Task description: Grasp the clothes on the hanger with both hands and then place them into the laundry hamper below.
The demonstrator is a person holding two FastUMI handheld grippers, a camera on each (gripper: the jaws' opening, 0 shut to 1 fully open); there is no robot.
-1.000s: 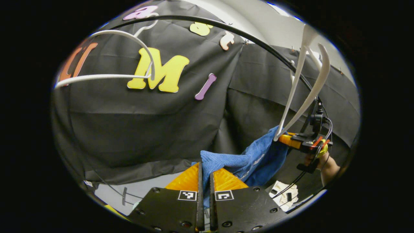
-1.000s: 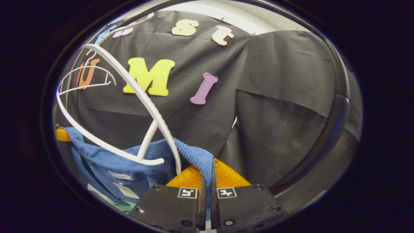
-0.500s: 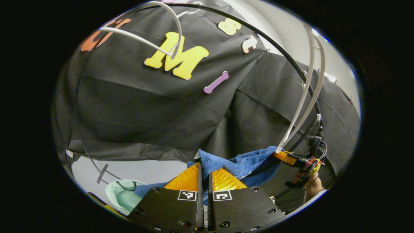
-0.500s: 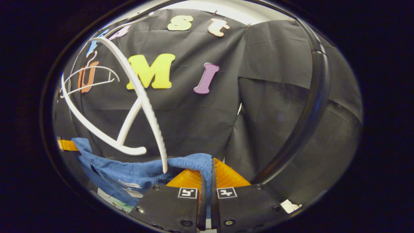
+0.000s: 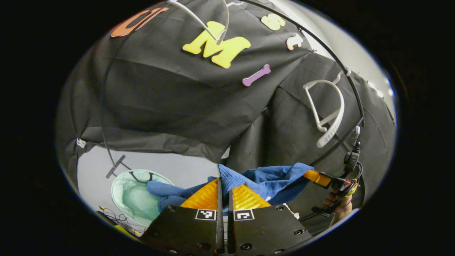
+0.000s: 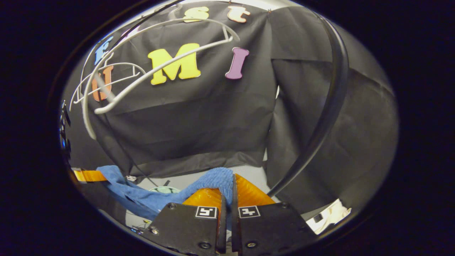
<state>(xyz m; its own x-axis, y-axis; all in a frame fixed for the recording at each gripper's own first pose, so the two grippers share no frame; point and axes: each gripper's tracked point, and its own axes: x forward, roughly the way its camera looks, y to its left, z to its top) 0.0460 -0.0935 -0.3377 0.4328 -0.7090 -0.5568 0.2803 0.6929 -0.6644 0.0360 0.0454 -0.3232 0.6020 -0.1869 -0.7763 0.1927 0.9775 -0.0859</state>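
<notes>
Left gripper point(image 5: 223, 185) clamped on one edge of the blue garment point(image 5: 273, 179); right gripper point(image 6: 227, 186) clamped on the opposite edge, so the cloth point(image 6: 142, 197) hangs stretched between them (clear of the white hanger point(image 5: 328, 110), which dangles above on the dark rail point(image 6: 328, 106)). The pale green laundry hamper point(image 5: 129, 193) stands on the floor below, to the left gripper's side.

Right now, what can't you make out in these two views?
- Laundry hamper, left gripper view: the blue garment and the left hand-held gripper cover its near side.
- Garment's lower part, both views: behind the gripper bodies.
- Right hand-held gripper, right gripper view: fingertips buried in cloth.
- Hand holding it, left gripper view: cut off at the edge.
</notes>
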